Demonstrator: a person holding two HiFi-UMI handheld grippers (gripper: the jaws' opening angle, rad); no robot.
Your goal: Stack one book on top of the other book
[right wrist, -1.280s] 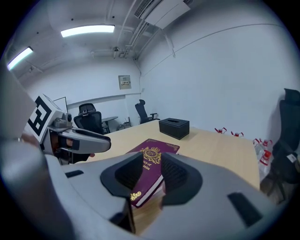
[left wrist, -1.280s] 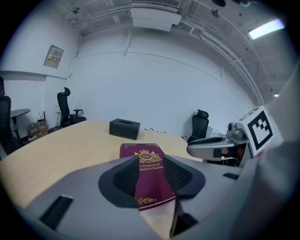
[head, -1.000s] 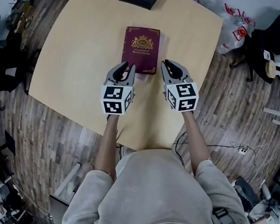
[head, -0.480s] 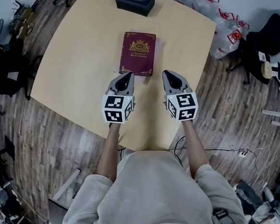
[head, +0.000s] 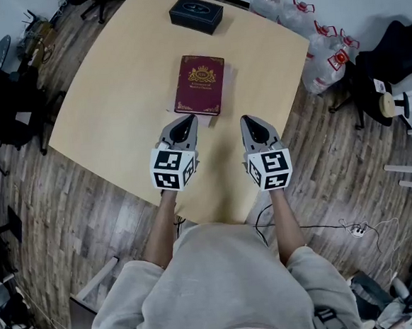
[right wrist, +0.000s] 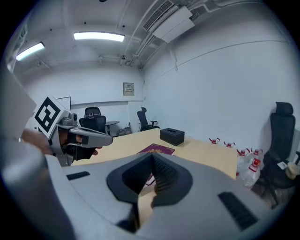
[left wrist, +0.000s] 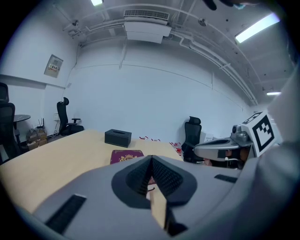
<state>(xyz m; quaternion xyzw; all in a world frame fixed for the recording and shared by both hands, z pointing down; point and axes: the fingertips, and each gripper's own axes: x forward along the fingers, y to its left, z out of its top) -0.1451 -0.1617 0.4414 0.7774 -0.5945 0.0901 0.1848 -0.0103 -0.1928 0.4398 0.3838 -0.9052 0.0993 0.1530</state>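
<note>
1. Left gripper: positioned just short of the near edge of the maroon book, at its near-left corner, not touching it. The left gripper view shows the jaws fully together with nothing between them.

2. Right gripper: positioned near and to the right of the book's near-right corner, apart from it. The right gripper view shows the jaws closed pad to pad and empty.

3. Maroon book: lies flat on the table, cover up, gold crest visible, spine running away from the person. A pale margin shows along its right side and near edge. This may be a second book underneath, but the views do not confirm it.

4. Black box: stands beyond the book's far edge, well apart from it, near the far side of the table.

5. Water bottles: stand on the floor beyond and to the right of the book, off the table.

Task status (judgement): no second book lies separately on the table, and both grippers are empty. If the pale margin is the lower book, the stack is complete and nothing is left. Otherwise, stacking is not yet done.
</note>
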